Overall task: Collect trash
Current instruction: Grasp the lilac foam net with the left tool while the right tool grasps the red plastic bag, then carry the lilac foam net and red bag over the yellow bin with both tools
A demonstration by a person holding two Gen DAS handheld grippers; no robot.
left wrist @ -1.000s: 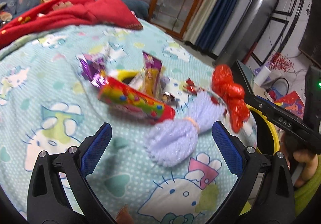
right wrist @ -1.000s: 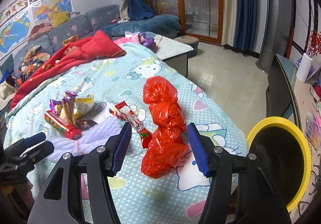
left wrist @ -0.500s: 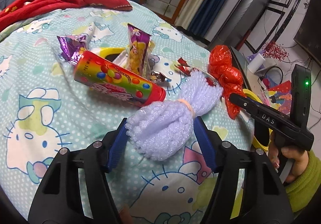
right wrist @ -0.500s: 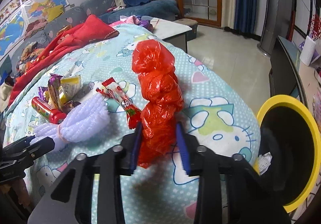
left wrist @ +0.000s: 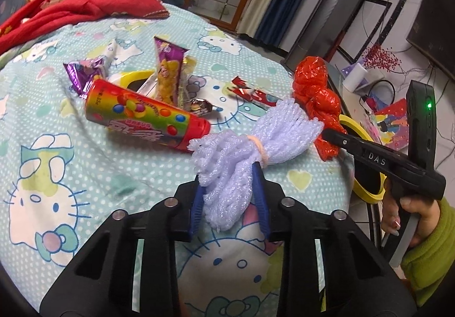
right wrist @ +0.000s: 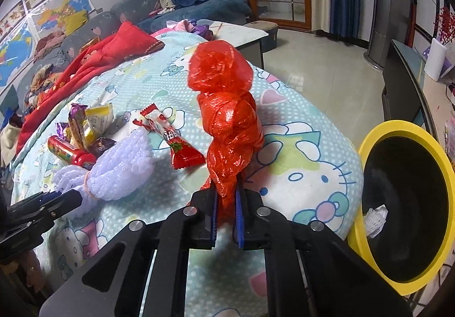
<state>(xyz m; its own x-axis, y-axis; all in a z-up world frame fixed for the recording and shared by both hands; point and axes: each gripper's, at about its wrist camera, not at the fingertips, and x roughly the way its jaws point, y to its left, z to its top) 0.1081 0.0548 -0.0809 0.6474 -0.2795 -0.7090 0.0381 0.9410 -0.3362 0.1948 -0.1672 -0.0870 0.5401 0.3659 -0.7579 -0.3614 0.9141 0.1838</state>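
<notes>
Right wrist view shows right gripper (right wrist: pixel 226 220) pinching the red bag (right wrist: pixel 227 120), left gripper (left wrist: pixel 229 203) closing on the foam net (left wrist: pixel 250 152), wrappers (right wrist: pixel 170 132) uncollected beside the bed edge, bin (right wrist: pixel 366 146) nearly empty.

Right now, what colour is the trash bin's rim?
Yellow, around a black inside; the bin shows best in the right wrist view.

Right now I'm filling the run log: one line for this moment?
left gripper: closing on foam net bundle | right gripper: shut on red plastic bag | yellow bin: waiting

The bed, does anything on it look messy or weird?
Yes. Snack wrappers and a candy tube lie scattered on the bedspread instead of in the yellow bin beside it.
</notes>
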